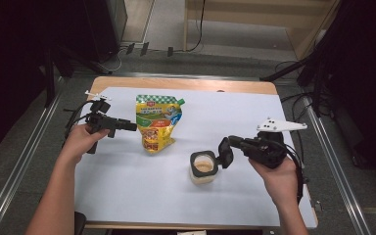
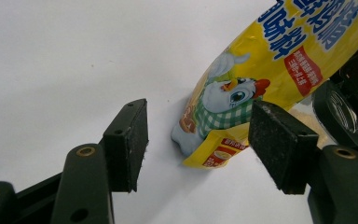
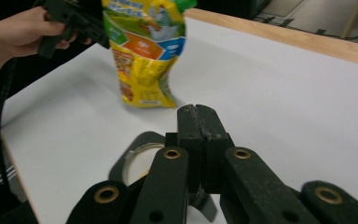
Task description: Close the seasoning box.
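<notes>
Nearest the person, both forearms come in over the white sheet that covers the table. Closest of the things is a jar, open, with pale contents and a black rim, standing on the sheet right of centre. Its black lid is flipped up on the jar's right side, just beside the right gripper. That gripper's jaws are pressed flat together with nothing between them; in the right gripper view they meet directly above the jar's rim.

Farther back and to the left stands a yellow pouch with a green top and a cartoon hen, upright on the sheet, its bottom edge crumpled. The left gripper points at the pouch's left side at mid-height. Its jaws stand apart; in the left gripper view the pads frame the pouch's lower corner without pressing on it.

Beyond the table lie grey floor and cables.
</notes>
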Demonstrator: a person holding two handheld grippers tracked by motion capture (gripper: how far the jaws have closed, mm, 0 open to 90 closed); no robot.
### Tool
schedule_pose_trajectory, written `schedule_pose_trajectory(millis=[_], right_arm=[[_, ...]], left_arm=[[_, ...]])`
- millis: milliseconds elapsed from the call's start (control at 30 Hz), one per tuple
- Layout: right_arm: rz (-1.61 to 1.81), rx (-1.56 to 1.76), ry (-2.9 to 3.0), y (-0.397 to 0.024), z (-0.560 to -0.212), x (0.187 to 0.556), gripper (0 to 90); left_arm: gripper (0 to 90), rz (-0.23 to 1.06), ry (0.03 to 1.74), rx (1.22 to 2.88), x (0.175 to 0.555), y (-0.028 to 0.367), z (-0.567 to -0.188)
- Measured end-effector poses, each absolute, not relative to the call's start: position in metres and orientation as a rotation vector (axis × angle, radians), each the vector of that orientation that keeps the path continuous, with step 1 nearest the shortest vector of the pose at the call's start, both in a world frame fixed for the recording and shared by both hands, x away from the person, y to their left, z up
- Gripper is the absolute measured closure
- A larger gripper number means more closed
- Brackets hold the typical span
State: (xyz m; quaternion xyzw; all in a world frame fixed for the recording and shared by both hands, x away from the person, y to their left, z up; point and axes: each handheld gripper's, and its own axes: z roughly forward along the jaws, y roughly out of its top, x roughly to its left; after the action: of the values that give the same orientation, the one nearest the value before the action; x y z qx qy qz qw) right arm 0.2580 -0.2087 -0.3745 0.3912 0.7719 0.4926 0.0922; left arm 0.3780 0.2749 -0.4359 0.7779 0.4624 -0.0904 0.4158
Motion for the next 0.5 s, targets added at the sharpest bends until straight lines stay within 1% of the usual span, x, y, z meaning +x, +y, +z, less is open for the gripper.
schedule_pose_trajectory(millis=[200,333,500], right_arm=[[1.414,1.246,2.276,-0.220,-0.390,0.267,90.0],[1.397,1.279,2.317,-0.216,-0.403,0.273,90.0],[1.402,1.263,2.351,-0.208,-0.407,0.273,90.0]], left_arm=[[38.4,-0.223,1.177,1.953,0.378,0.276,-0.437],[38.3,-0.224,1.176,1.951,0.378,0.276,-0.437],[38.4,-0.226,1.176,1.951,0.379,0.276,-0.437]])
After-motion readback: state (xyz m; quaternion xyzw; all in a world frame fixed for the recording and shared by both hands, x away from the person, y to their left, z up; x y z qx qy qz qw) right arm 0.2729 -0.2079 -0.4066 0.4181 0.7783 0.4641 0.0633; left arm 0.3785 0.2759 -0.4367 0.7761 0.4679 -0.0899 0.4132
